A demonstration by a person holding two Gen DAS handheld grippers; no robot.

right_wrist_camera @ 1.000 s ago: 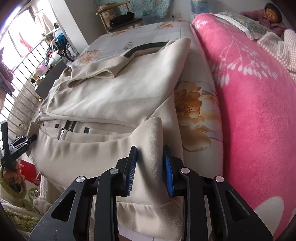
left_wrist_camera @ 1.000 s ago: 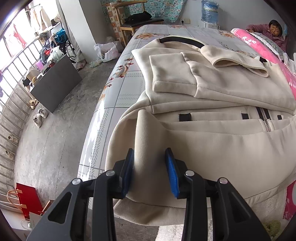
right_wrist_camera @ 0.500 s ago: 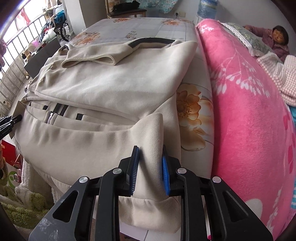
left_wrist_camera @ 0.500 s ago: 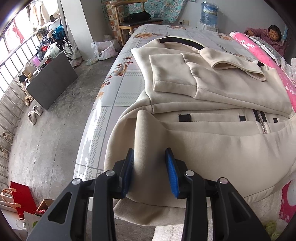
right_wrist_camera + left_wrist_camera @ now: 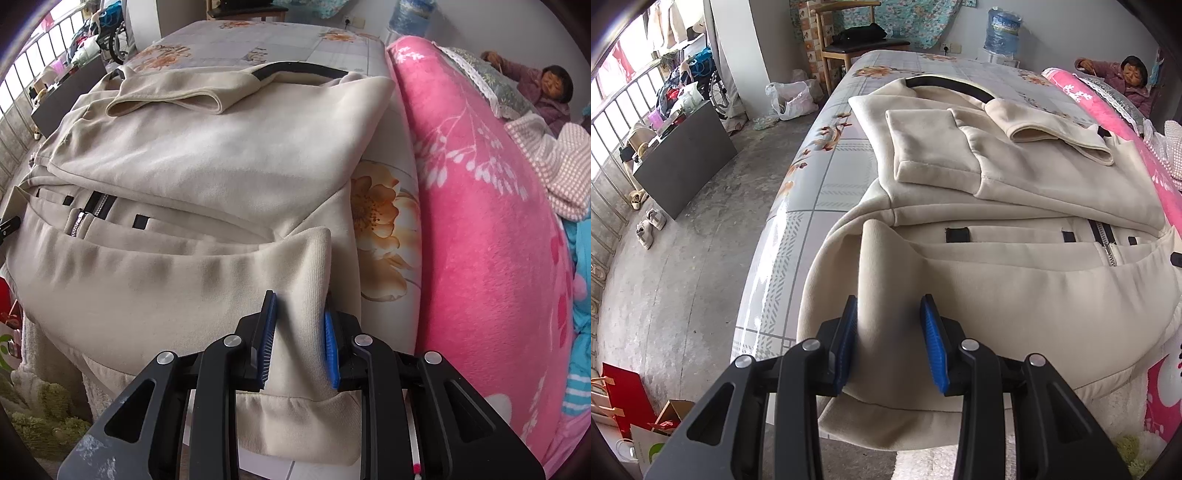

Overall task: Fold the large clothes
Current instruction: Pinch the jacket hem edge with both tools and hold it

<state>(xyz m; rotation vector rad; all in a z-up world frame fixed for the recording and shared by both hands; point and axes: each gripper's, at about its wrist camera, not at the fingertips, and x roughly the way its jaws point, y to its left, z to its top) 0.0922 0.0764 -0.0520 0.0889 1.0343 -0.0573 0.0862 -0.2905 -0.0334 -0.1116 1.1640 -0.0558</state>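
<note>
Jacket: cream, zipped, flat across floral bed, sleeves folded over chest.
Left gripper: pinched on hem fold, left corner.
Right gripper: clamped on hem fold, right corner.
Beside: pink blanket just right of jacket.
Floor: grey cabinet, white bag.

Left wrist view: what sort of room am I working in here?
Most likely a lived-in bedroom: a bed with a floral sheet carries the cream jacket, a pink blanket lies beside it, and shoes sit on the bare concrete floor.
</note>
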